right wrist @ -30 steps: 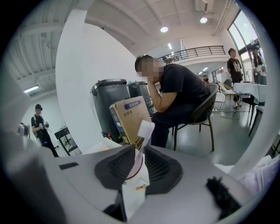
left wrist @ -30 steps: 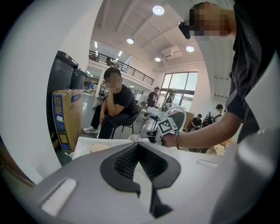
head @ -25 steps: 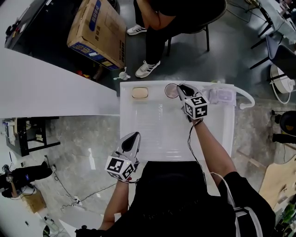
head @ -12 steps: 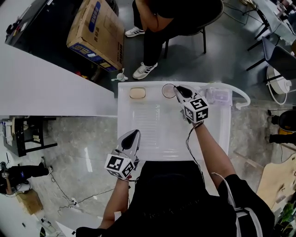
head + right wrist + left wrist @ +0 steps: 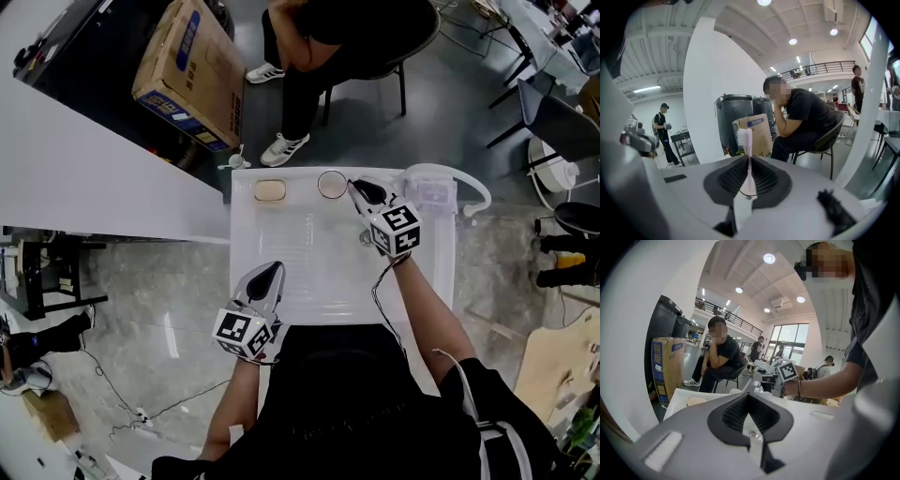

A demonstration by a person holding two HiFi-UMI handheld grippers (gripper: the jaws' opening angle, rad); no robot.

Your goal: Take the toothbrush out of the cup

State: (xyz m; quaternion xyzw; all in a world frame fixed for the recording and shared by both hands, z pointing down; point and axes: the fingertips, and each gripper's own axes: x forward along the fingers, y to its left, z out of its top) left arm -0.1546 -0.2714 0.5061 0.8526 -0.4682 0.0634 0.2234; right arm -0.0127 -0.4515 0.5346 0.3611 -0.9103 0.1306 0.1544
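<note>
Toothbrush (image 5: 749,183) clamped in right hand-held gripper (image 5: 361,191) beside cup (image 5: 331,185); left hand-held gripper (image 5: 268,277) closed, empty.

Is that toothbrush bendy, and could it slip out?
Probably stiff: the toothbrush stands straight up from the right gripper without drooping. It looks thin and light. It might twist or slip, since the jaws pinch only its narrow handle.

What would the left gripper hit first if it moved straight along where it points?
Likely the cup at the far edge of the white tray; the left gripper has bare tray before it. It could pass just beside the cup; depth is unclear.
</note>
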